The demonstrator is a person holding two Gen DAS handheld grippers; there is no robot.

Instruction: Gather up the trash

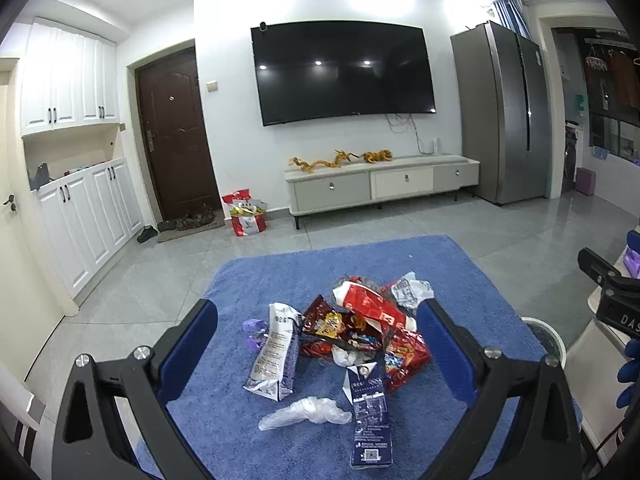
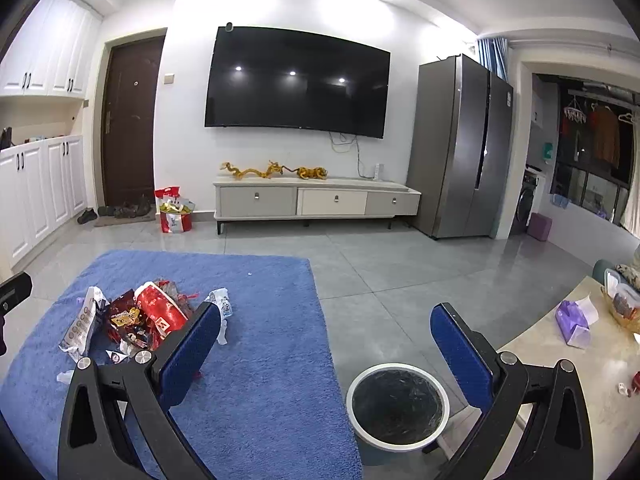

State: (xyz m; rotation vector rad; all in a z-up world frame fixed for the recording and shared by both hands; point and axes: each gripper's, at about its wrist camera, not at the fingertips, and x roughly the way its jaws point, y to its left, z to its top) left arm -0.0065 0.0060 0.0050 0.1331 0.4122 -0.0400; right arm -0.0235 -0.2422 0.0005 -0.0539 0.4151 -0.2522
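Overhead, both claws gape wide, empty; wrappers [image 1: 352,328] mid-rug [image 2: 260,360]; bin [image 2: 396,406] off its edge

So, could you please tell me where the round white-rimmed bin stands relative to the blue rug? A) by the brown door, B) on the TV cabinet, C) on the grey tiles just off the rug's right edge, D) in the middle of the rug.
C: the bin stands on the grey tile floor just beyond the right edge of the blue rug, while the wrapper pile lies on the rug.
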